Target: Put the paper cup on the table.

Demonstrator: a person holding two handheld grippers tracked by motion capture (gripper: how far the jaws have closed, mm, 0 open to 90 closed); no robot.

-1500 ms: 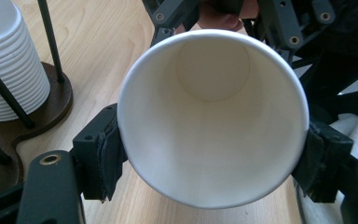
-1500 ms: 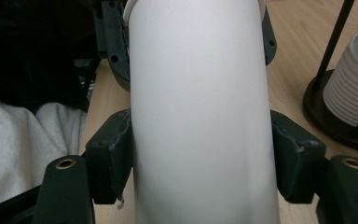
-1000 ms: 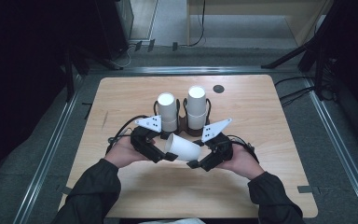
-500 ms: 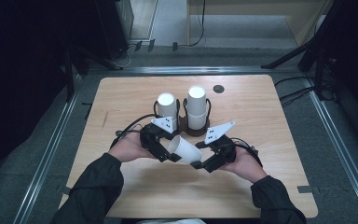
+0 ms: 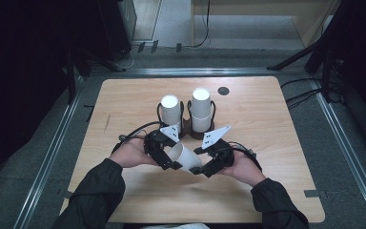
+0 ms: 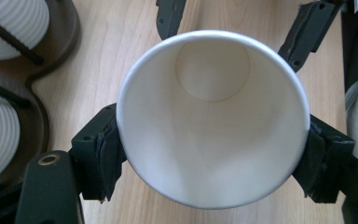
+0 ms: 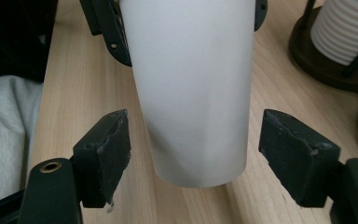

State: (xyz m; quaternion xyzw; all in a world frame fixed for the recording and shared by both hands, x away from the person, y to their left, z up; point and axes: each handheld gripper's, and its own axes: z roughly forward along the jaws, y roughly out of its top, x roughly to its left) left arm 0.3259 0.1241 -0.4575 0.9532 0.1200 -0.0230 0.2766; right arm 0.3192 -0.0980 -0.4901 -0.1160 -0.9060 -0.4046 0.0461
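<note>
A white paper cup (image 5: pixel 183 156) lies on its side just above the desk (image 5: pixel 276 119), at about 6 o'clock from the dark two-ring cup holder (image 5: pixel 187 125) with its ribbed white cups (image 5: pixel 169 108). The left tool (image 6: pixel 209 158) is clenched on the cup near its rim, pads pressing both sides of the wall. The right tool (image 7: pixel 193 154) straddles the cup's closed end; its jaws have just been closing, yet gaps remain on both sides, so it is still released. To take the cup over well, the right tool should probably centre on the base, close gently so the thin wall does not buckle, and only then should the left let go.
</note>
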